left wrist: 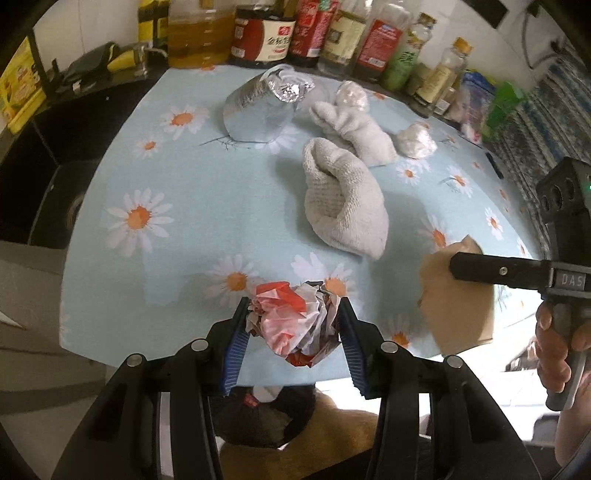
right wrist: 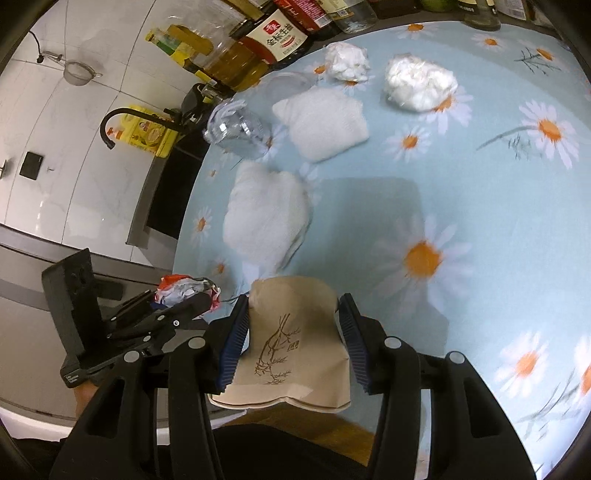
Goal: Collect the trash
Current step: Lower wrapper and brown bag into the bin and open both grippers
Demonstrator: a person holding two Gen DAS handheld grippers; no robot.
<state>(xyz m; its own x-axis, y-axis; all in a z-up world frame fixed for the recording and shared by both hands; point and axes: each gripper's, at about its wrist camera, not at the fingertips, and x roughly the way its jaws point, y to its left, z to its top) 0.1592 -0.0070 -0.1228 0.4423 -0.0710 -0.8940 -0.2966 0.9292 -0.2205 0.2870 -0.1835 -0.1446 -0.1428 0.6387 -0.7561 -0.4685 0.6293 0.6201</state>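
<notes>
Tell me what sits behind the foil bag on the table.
Behind the foil bag stands a row of bottles: a dark soy sauce bottle and an oil jug. The bag covers their bases.

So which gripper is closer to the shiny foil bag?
Left. The left gripper, holding a crumpled wrapper, faces the foil bag; the right gripper sits farther off to the side.

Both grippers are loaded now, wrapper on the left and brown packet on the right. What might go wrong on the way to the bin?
1. The crumpled red-and-white wrapper bulges loosely between the left gripper pads; loose folds may slip or snag.
2. The right gripper holds the brown paper packet only by its edges, so it may buckle and drop.
3. The two grippers are close together near the table edge and might collide.
</notes>
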